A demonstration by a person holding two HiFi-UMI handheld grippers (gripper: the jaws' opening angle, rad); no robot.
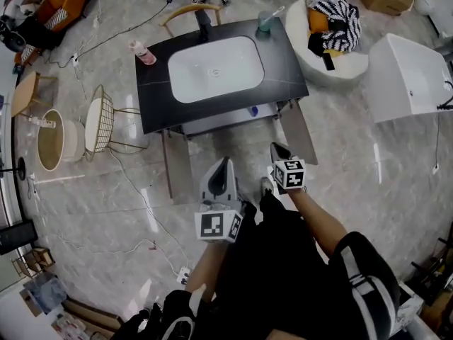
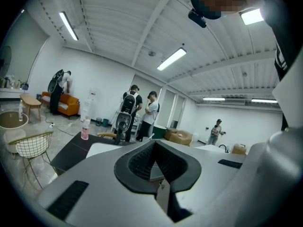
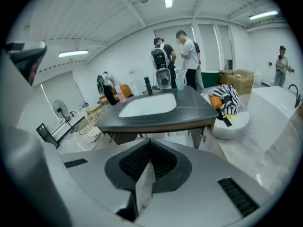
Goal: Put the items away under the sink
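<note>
The sink unit has a black top [image 1: 283,62] and a white basin [image 1: 216,68], and it stands ahead of me. A pink bottle [image 1: 143,52] stands at its left corner, also seen in the left gripper view [image 2: 85,130]. A cup holding a toothbrush [image 1: 265,21] is at the back right, and a small blue item [image 1: 253,110] shows below the front edge. Two cabinet doors [image 1: 177,168] hang open beneath. My left gripper [image 1: 225,164] [image 2: 154,142] and right gripper [image 1: 277,148] [image 3: 150,141] are both shut and empty, raised in front of the unit and apart from it.
A wire chair [image 1: 99,122] and a round wooden tub [image 1: 49,140] stand at the left, with cables on the floor. A white round seat with striped cloth [image 1: 333,34] and a white box-like tub [image 1: 407,76] are at the right. Several people [image 2: 142,112] stand behind the sink.
</note>
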